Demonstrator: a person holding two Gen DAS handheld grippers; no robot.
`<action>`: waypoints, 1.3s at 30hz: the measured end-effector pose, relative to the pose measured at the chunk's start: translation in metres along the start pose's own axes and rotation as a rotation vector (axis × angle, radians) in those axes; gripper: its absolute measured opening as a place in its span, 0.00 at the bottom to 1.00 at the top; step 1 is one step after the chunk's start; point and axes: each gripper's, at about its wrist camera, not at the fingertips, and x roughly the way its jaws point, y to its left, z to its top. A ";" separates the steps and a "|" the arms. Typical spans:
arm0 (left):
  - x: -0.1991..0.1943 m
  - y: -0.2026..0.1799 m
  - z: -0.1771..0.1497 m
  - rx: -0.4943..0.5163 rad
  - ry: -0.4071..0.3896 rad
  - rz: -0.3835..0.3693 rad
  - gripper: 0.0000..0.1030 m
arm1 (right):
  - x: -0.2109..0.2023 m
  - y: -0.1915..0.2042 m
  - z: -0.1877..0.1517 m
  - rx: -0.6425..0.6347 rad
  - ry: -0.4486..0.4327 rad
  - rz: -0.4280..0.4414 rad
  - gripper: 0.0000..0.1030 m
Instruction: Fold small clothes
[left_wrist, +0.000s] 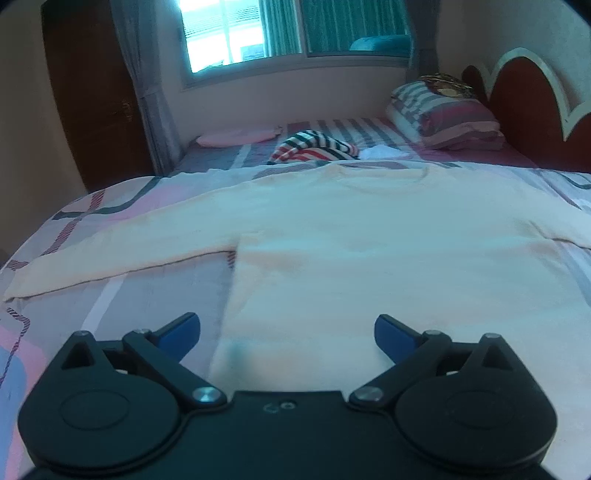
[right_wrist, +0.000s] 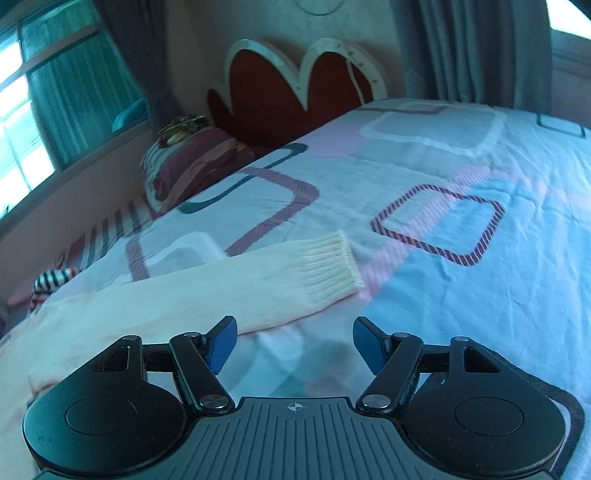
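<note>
A cream long-sleeved sweater (left_wrist: 351, 236) lies spread flat on the patterned bedspread (left_wrist: 110, 295), sleeves out to both sides. My left gripper (left_wrist: 287, 334) is open and empty, hovering over the sweater's lower left hem corner. In the right wrist view the sweater's right sleeve (right_wrist: 229, 291) stretches across the bed and ends in a ribbed cuff (right_wrist: 330, 264). My right gripper (right_wrist: 294, 345) is open and empty, just in front of the sleeve, a little short of the cuff.
A striped red, white and dark garment (left_wrist: 314, 147) lies bunched behind the sweater, with a pink cloth (left_wrist: 236, 137) beyond it. Striped pillows (left_wrist: 443, 114) lean by the red headboard (left_wrist: 528, 107). A window (left_wrist: 258, 33) and a dark cupboard (left_wrist: 92, 92) stand behind the bed.
</note>
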 end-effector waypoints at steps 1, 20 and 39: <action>0.002 0.003 0.001 -0.008 0.001 0.000 0.94 | 0.002 -0.004 0.000 0.018 0.002 0.001 0.53; 0.030 0.058 0.000 -0.080 0.102 0.077 0.99 | 0.039 -0.024 0.036 0.163 -0.022 -0.022 0.03; 0.017 0.119 0.000 -0.138 0.080 0.136 0.97 | 0.011 0.284 -0.049 -0.443 -0.009 0.470 0.03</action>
